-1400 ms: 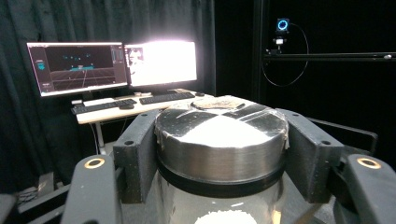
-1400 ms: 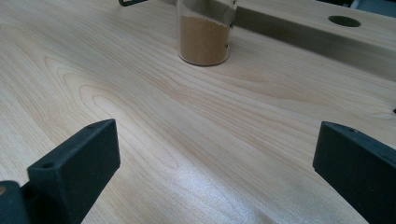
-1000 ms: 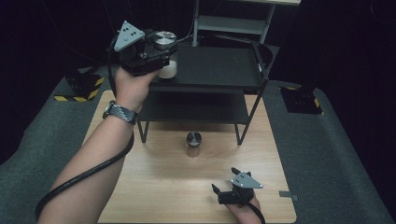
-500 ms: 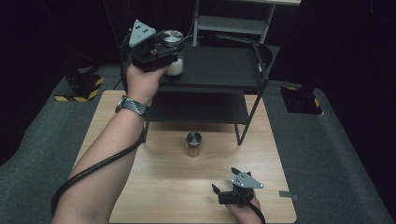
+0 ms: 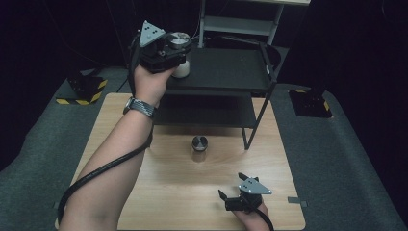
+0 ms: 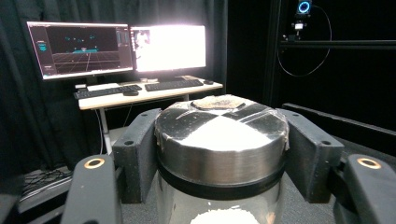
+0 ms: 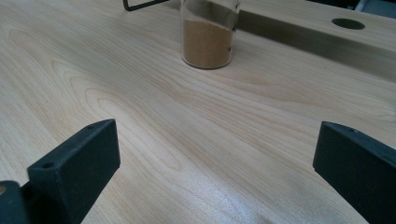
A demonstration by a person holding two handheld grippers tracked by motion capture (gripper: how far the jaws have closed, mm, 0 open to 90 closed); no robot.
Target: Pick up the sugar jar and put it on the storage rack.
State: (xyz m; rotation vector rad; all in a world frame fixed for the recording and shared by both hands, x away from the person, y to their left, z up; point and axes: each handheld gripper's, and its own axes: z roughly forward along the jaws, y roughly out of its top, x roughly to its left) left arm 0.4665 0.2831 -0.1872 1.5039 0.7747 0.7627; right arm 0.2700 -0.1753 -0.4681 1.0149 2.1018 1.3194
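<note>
My left gripper (image 5: 177,48) is shut on a glass jar (image 5: 181,70) of white powder with a steel lid (image 6: 222,135); its pads (image 6: 136,156) clamp the jar just under the lid. The jar is upright at the left end of the black rack's top shelf (image 5: 226,72); I cannot tell whether it touches the shelf. A second jar (image 5: 199,149) with a steel lid stands on the wooden table in front of the rack and holds brown powder (image 7: 208,42). My right gripper (image 5: 232,186) rests near the table's front edge, open, with bare wood between its jaws (image 7: 215,158).
The two-tier black rack has a lower shelf (image 5: 207,113) and thin legs (image 5: 246,139) standing on the table (image 5: 159,192). A grey metal frame (image 5: 240,21) rises behind it. Beyond the left gripper stands a desk with monitors (image 6: 121,46).
My left hand has carried the white-powder jar to the right, over the left end of the top shelf. The right gripper and the brown jar have stayed put.
</note>
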